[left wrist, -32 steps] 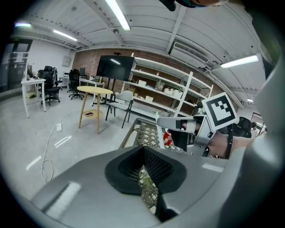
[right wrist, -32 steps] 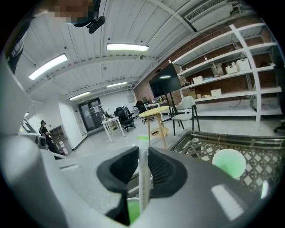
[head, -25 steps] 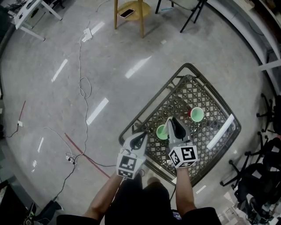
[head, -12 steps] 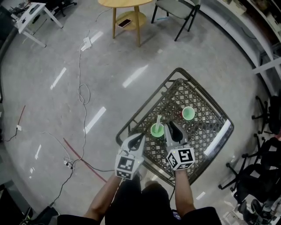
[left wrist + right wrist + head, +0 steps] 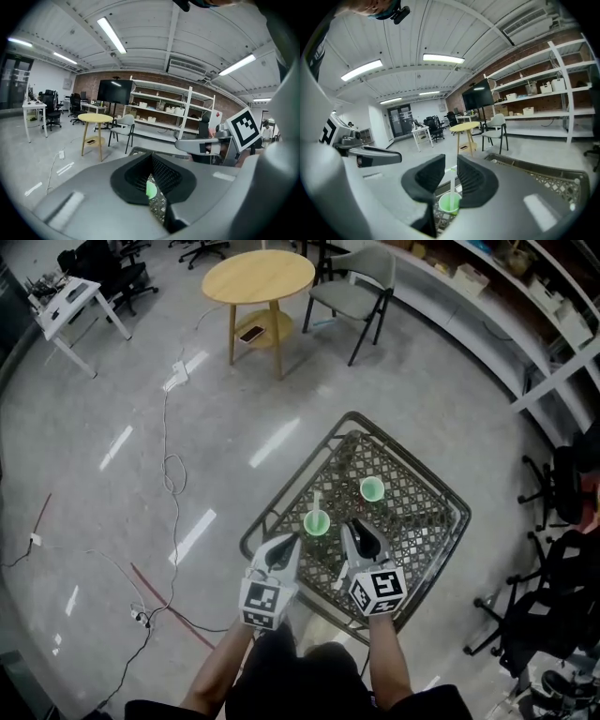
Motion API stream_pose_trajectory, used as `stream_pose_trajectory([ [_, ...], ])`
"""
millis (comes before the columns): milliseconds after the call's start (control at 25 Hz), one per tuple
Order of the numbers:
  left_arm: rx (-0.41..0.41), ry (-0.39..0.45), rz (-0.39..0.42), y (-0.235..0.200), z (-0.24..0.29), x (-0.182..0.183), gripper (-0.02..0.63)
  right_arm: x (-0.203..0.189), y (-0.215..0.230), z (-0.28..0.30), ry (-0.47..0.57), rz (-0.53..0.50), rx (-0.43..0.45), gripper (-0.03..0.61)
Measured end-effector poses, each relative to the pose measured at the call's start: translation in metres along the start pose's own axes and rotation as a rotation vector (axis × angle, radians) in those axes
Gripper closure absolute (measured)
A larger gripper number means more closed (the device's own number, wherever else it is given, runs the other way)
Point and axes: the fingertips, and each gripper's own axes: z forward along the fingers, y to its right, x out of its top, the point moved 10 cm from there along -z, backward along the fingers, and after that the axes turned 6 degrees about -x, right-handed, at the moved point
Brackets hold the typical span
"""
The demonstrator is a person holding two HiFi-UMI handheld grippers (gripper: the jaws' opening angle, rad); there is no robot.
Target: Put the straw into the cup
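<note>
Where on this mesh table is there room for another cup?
Free: the right half of the mesh table, between the far green cup and the right rim. Crowded: near-left, where the near cup with the straw stands by the left gripper and right gripper.

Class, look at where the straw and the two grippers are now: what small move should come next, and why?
Probably draw the right gripper back, clear of the green cup. The straw already stands in that cup, and the gripper's jaws are apart with nothing pressed between them, so nothing seems left to place.
</note>
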Motion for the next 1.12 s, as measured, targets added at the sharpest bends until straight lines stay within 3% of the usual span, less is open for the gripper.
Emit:
stream_pose_trajectory([
  [640,0.000,0.106,0.111,0.078,-0.077,0.049,0.607,0.035,-0.024,-0.134,0.130,-0.054,-0.067,0.525],
  [1120,-0.018,0.121,0.148,0.132,-0.111,0.048,0.607,0.023,-0.028,-0.209,0.155,-0.076,-0.116,0.574],
])
